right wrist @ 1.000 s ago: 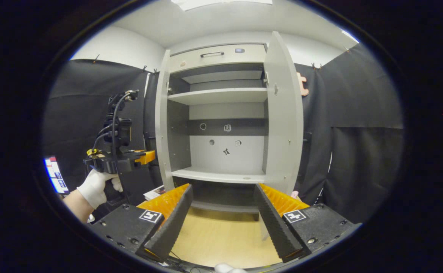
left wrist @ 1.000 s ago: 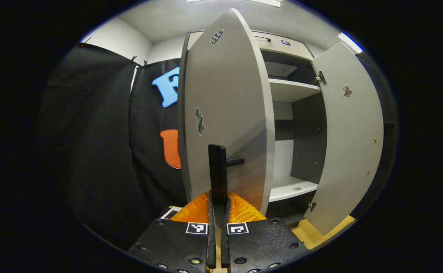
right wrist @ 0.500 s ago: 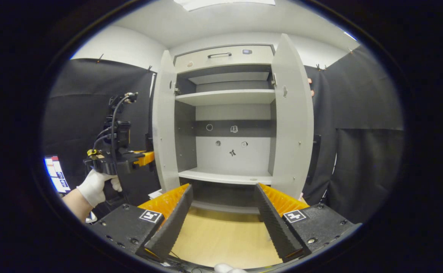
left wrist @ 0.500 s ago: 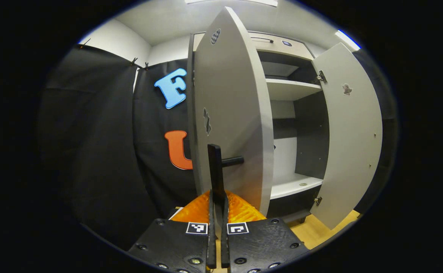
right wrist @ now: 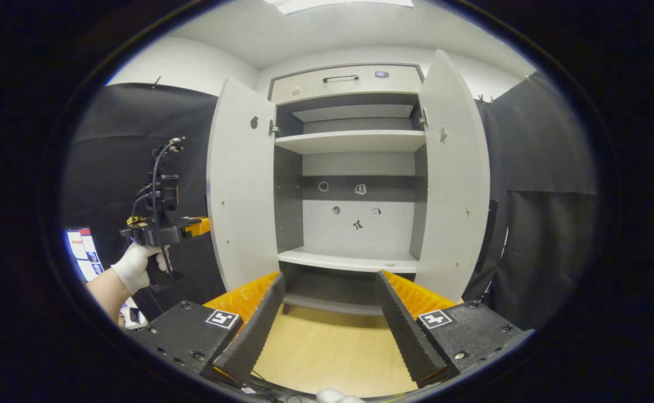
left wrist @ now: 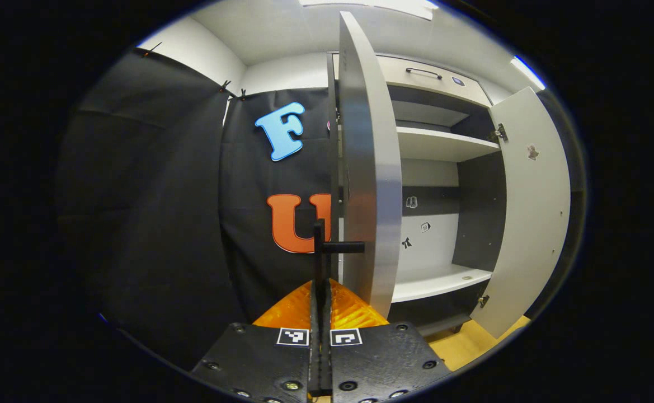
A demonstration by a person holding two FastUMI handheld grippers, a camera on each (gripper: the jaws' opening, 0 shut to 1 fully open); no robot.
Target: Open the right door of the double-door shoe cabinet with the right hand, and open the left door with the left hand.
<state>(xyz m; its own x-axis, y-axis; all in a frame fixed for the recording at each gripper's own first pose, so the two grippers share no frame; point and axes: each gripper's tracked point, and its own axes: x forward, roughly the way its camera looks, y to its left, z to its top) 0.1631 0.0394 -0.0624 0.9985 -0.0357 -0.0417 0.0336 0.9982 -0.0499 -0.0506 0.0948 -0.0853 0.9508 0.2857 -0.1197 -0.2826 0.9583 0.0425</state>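
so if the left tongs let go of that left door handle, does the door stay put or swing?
Probably stays: the left door hangs on hinges and looks rigid and flat. The right door stands open with nothing holding it. The thin handle may slip in the left tongs.

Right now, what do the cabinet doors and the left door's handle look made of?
Left door and right door: likely laminated board, matte light grey; flat panels with a thick plain edge, small screw heads showing inside. Handle: dark bar, probably metal or plastic; the look leaves it open.
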